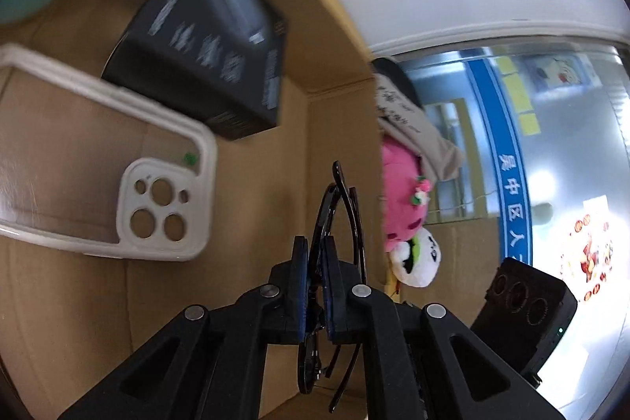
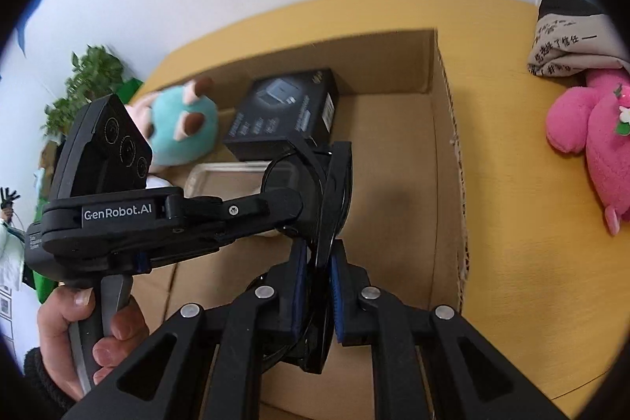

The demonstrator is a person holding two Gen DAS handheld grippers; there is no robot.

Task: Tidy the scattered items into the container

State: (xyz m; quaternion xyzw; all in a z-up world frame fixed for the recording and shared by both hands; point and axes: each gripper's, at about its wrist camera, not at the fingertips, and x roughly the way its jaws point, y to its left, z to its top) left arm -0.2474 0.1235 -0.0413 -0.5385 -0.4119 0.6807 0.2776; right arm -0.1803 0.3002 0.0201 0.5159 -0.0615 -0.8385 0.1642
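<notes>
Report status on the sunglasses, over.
Left gripper and right gripper both shut on sunglasses. Over cardboard box. Nothing in the way.

The right gripper is matte black, with angular link arms cut by triangular openings, round silver pivot pins and blue ribbed pads. The left gripper has a boxy black top with three round lenses and white "GenRobot.AI" lettering, plus a grey trigger. A hand with a dark knit cuff grips its handle.
</notes>
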